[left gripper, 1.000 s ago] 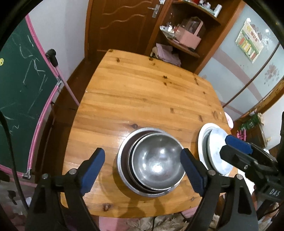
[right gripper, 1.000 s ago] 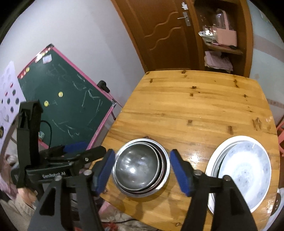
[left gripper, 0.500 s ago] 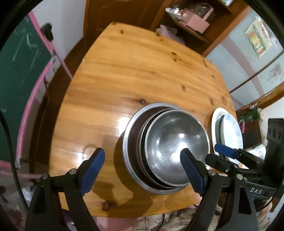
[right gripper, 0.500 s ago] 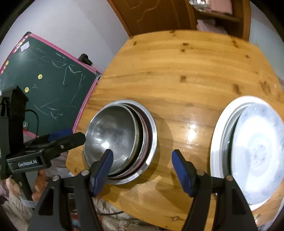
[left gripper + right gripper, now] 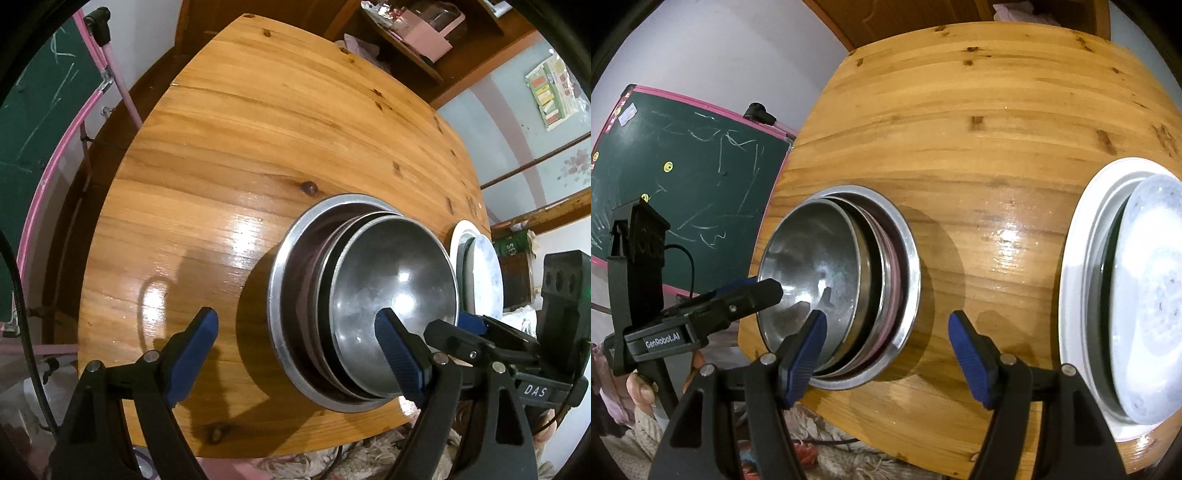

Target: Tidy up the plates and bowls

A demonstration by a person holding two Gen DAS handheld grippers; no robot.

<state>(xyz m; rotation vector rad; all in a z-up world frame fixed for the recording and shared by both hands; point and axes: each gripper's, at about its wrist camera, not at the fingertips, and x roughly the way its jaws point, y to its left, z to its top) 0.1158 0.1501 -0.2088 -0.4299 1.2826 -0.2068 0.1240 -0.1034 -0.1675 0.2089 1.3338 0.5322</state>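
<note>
A stack of steel bowls (image 5: 391, 291) sits near the front edge of the wooden table (image 5: 258, 147), the smallest bowl on top. It also shows in the right wrist view (image 5: 820, 266). A stack of white plates (image 5: 1145, 295) lies to its right, seen edge-on in the left wrist view (image 5: 480, 273). My left gripper (image 5: 299, 354) is open and empty, low over the stack's left rim. My right gripper (image 5: 886, 354) is open and empty, its jaws straddling the stack's right rim. Each gripper shows in the other's view.
A green chalkboard with a pink frame (image 5: 683, 184) stands left of the table. A wooden door and shelves with clutter (image 5: 417, 33) are at the far side. A shaggy rug (image 5: 831, 458) lies below the table's front edge.
Both grippers have come down and closer to the bowl stack, the left one shifting left of it and the right one to its right rim. Both stay open. The dishes have not moved.
</note>
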